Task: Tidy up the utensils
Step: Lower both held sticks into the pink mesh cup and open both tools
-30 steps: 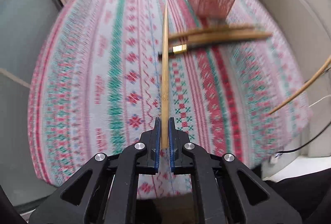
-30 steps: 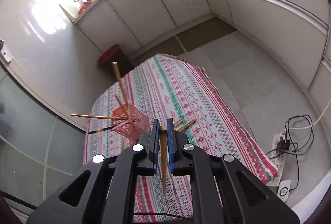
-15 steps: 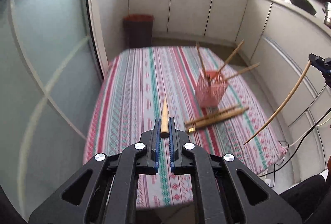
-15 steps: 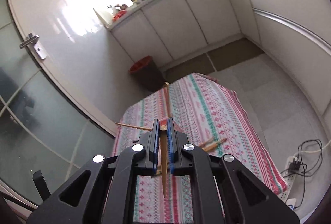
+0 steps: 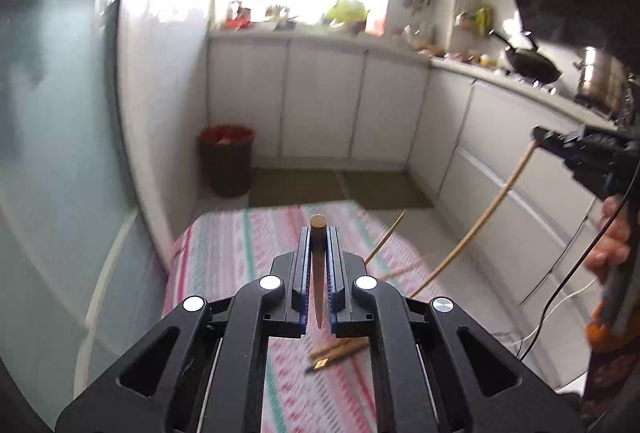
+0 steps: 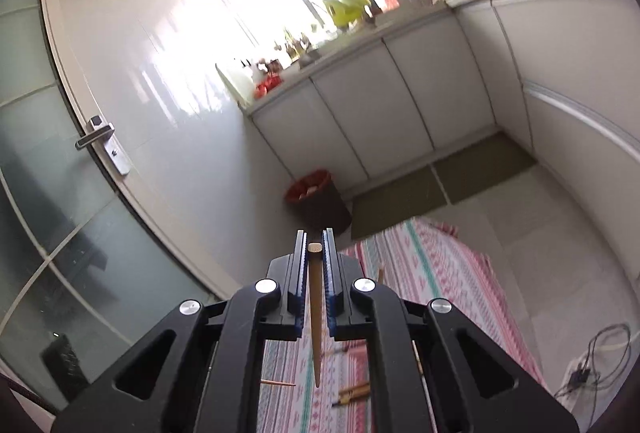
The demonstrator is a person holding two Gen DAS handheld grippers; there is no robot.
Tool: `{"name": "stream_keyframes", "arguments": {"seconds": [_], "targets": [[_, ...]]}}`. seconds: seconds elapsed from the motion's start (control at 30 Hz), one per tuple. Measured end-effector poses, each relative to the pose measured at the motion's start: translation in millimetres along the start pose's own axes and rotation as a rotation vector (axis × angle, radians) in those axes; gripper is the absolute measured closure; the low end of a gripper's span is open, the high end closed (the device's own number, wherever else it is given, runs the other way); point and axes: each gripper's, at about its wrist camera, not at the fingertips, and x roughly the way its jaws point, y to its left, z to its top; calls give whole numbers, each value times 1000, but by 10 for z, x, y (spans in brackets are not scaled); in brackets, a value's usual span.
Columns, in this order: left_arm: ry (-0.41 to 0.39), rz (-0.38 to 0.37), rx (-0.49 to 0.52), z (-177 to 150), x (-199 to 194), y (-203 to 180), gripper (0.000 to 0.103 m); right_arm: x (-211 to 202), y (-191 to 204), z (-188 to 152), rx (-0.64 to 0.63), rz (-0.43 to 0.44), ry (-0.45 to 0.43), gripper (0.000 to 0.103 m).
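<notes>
My left gripper (image 5: 319, 233) is shut on a wooden chopstick (image 5: 318, 265) that hangs point-down between the pads, high above the patterned tablecloth (image 5: 240, 253). My right gripper (image 6: 315, 237) is shut on another wooden chopstick (image 6: 315, 313), also point-down; it also shows in the left wrist view (image 5: 552, 141) at the right with its chopstick (image 5: 480, 225) slanting down. Loose chopsticks (image 5: 340, 349) lie on the cloth below. The pink holder is hidden behind the gripper bodies; only chopstick ends (image 5: 388, 237) stick out.
White kitchen cabinets (image 5: 320, 101) line the far wall, with a dark bin (image 5: 227, 161) with a red liner on the floor. A glass door (image 6: 48, 213) stands at the left. Cables and a power strip (image 6: 588, 365) lie on the floor at the right.
Both grippers have risen and tilted up away from the table, each still holding its chopstick. The table and pink holder dropped low in both views.
</notes>
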Motion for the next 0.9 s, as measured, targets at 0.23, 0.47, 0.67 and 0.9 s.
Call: {"name": "stream_keyframes", "arguments": {"seconds": [0.23, 0.47, 0.67, 0.9], "targets": [[7, -63, 4, 276, 605, -341, 97, 298, 68, 220, -61, -55, -39, 95], [97, -62, -42, 190, 1251, -341, 94, 672, -68, 224, -79, -89, -8, 95], [87, -75, -111, 207, 1296, -141, 82, 962, -93, 186, -99, -104, 19, 95], [36, -74, -165, 349, 1141, -2, 75, 1275, -81, 86, -125, -143, 67, 95]]}}
